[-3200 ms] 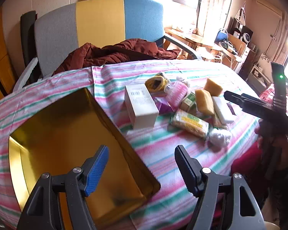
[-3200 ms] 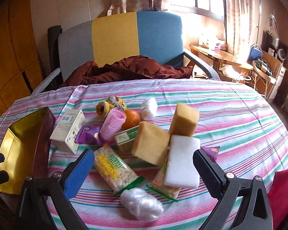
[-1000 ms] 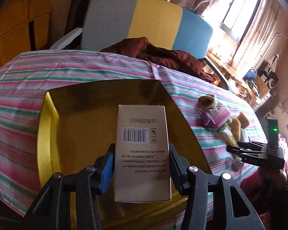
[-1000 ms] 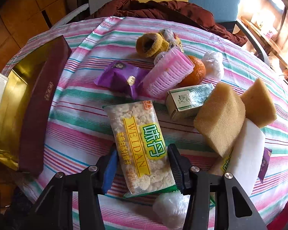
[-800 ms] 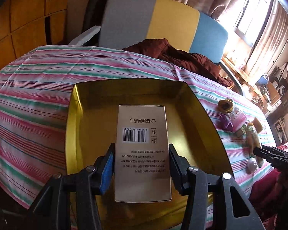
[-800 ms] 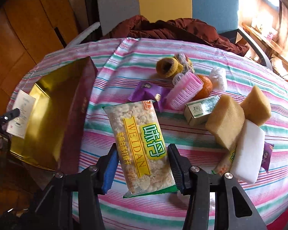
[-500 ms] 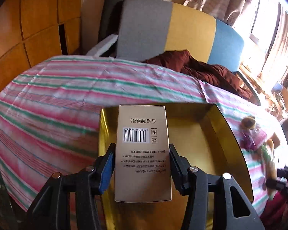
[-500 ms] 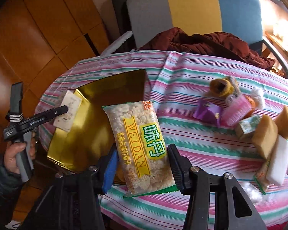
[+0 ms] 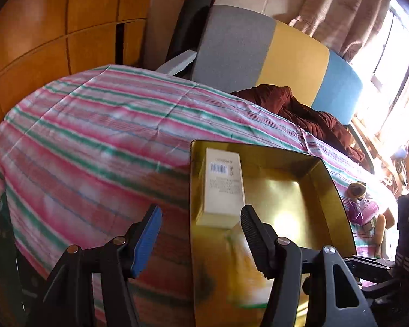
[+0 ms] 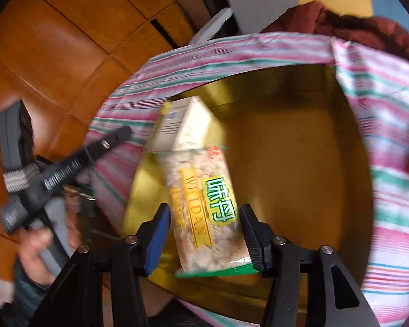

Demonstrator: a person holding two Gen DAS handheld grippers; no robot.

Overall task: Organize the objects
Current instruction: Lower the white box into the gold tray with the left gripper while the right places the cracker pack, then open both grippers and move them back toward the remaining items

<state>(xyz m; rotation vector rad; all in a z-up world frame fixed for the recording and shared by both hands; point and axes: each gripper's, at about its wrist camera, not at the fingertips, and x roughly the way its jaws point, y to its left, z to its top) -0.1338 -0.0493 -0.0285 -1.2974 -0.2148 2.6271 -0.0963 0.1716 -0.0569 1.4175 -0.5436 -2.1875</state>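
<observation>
Only rightward: snack bag's (image 10: 204,204) label

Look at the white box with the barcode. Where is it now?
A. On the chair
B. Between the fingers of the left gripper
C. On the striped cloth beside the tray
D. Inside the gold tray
D: the white box lies inside the gold tray, against its left wall, beyond the left gripper, whose opening jaws hold nothing.

Right view smearing with motion blur, snack bag (image 10: 204,204) print half unreadable. In left view that bag showing only as blur behind tool finger (image 9: 255,238). Gold tray (image 9: 338,190) near edge getting cut off. Far clutter (image 9: 364,207) too small to tell.
</observation>
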